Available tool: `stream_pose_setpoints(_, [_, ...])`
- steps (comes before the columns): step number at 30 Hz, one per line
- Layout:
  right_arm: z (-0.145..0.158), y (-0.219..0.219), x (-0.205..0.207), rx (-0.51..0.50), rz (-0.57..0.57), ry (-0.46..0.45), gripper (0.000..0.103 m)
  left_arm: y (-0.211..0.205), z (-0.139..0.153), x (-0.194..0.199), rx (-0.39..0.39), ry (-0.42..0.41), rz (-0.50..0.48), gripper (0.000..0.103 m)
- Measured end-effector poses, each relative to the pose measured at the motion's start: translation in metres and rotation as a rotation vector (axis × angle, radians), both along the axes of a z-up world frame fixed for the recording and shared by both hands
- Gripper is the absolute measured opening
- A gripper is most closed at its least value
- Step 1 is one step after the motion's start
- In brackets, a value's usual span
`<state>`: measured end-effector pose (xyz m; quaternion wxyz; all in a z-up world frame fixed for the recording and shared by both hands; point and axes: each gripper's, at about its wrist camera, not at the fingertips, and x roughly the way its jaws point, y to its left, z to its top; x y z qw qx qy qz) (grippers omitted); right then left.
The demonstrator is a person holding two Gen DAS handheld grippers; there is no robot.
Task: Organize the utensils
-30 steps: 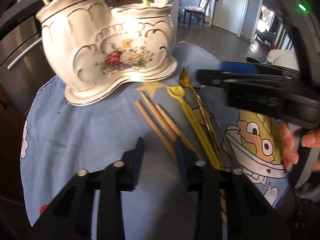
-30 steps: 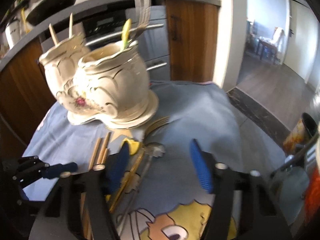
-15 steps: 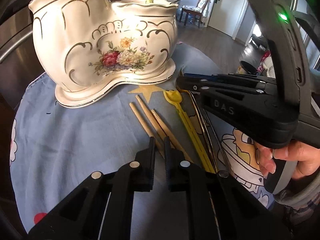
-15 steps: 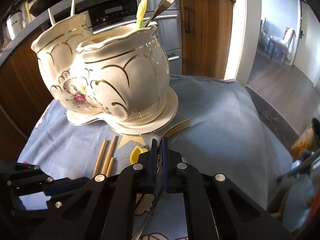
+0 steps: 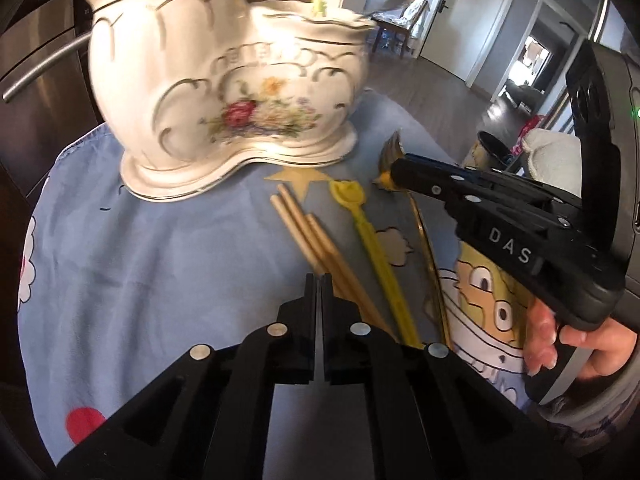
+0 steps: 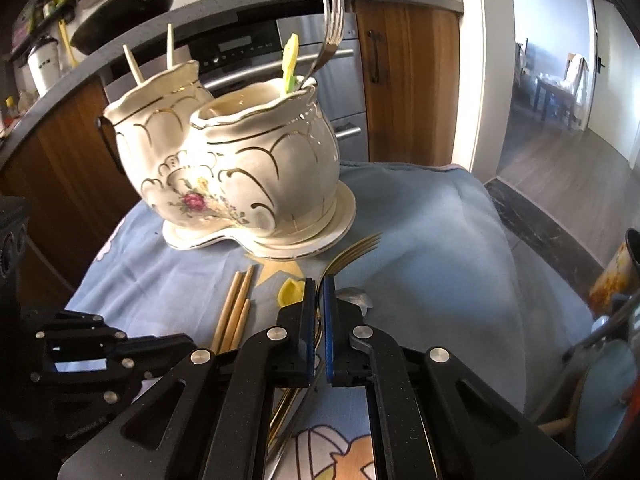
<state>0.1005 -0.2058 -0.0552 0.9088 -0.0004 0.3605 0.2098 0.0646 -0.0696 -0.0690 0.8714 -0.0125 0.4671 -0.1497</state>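
A white floral ceramic holder point(image 5: 224, 92) point(image 6: 240, 184) stands on the blue cloth, with two chopsticks, a yellow utensil point(image 6: 290, 60) and a silver fork point(image 6: 332, 28) upright in it. In front lie three wooden chopsticks point(image 5: 304, 232) point(image 6: 236, 304), a yellow plastic utensil point(image 5: 372, 240), a gold fork point(image 6: 356, 248) and a silver spoon point(image 6: 356, 296). My left gripper point(image 5: 319, 278) is shut, tips down at the leftmost chopstick, and nothing shows between its pads. My right gripper point(image 6: 319, 280) point(image 5: 396, 172) is shut on the gold fork's neck, just behind the tines point(image 5: 390, 148).
A blue cartoon-print cloth point(image 5: 160, 280) covers the small table, which drops off at the right toward the floor. Kitchen cabinets, an oven and a counter with a pan point(image 6: 120, 4) stand behind the holder. A person's hand point(image 5: 544, 336) grips the right tool.
Both grippers have gone from open to shut. The left closed at the leftmost chopstick. The right closed around the gold fork's neck.
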Motion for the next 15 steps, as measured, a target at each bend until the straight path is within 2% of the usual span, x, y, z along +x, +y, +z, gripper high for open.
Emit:
stream_pose_setpoints(6, [0.008,-0.003,-0.009,0.015,0.023,-0.043,0.005,-0.011,-0.003,-0.007,0.038,0.009,0.046,0.007])
stream_pose_setpoints(9, [0.01,-0.008,-0.013,0.032,0.041,-0.054,0.005,-0.01,-0.003,-0.012,0.032,0.021,0.072,0.014])
stream_pose_setpoints(15, [0.014,-0.021,-0.02,0.075,0.061,-0.065,0.005,-0.026,-0.005,-0.018,0.114,0.027,0.11,0.014])
